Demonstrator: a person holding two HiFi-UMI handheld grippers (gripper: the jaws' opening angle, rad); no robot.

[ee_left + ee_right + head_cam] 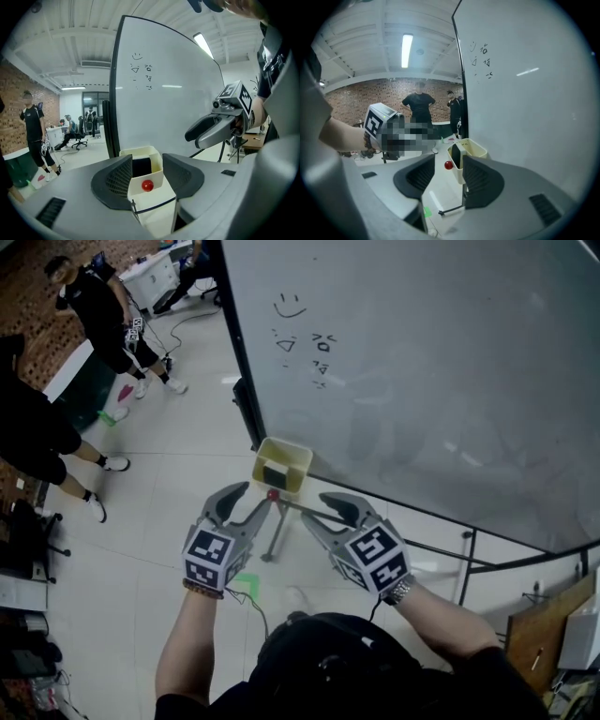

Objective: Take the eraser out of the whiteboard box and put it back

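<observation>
The eraser sits deep in the whiteboard box, a dark block in the cream tub by the lower corner of the whiteboard, its top open so jaws can drop in from above. Both tools are lined up on it from the front: the left gripper has its jaws spread wide, framing the box and its red knob but touching neither. The right gripper is just beside it, jaws also parted and empty, so I'd say the pick is only being set up.
</observation>
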